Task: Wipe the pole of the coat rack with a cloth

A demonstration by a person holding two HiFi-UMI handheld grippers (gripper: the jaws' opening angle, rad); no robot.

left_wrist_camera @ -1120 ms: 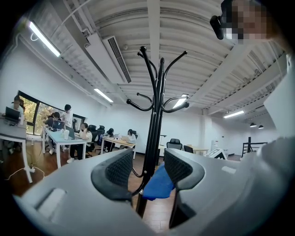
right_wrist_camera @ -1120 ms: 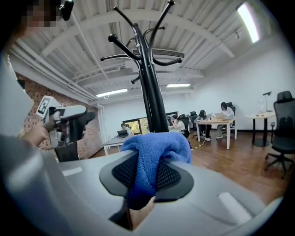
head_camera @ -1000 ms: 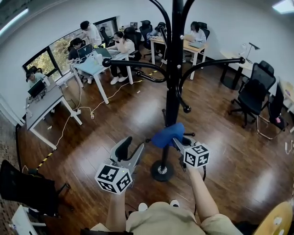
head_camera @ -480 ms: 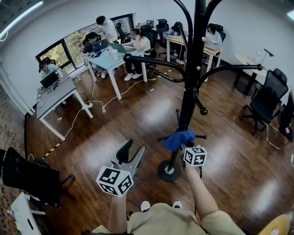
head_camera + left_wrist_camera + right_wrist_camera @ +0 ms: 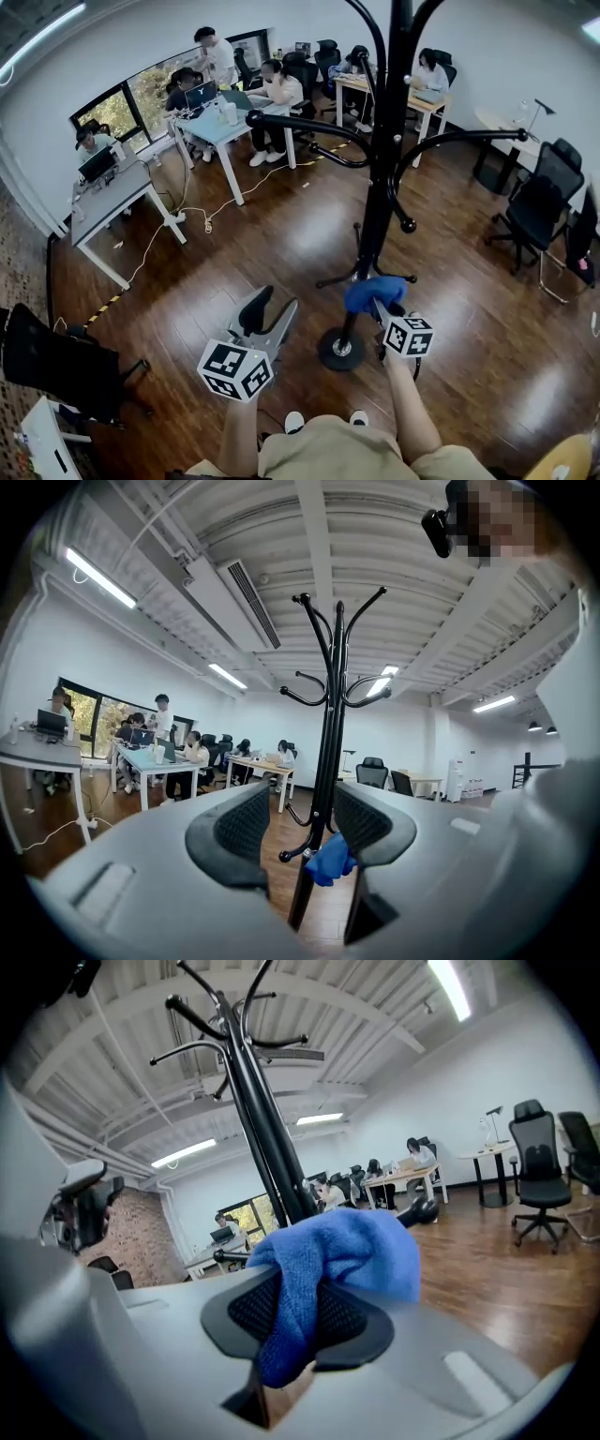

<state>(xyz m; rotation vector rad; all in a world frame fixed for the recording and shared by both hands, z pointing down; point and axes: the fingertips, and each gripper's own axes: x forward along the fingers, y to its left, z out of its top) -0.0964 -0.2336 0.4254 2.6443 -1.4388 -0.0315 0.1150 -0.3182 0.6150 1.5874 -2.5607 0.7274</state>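
Pole: cloth clamped in right claw, against lower stretch; left claw agape, apart.

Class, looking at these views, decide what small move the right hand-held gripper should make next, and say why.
Probably slide the blue cloth down: the right hand-held gripper is shut on it against the lower pole, with a bare stretch remaining above the base.

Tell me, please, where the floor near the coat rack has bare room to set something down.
Bare wood floor lies left of the coat rack toward the white desk, and right of it before the black chairs. Crowded: the far desks with people.
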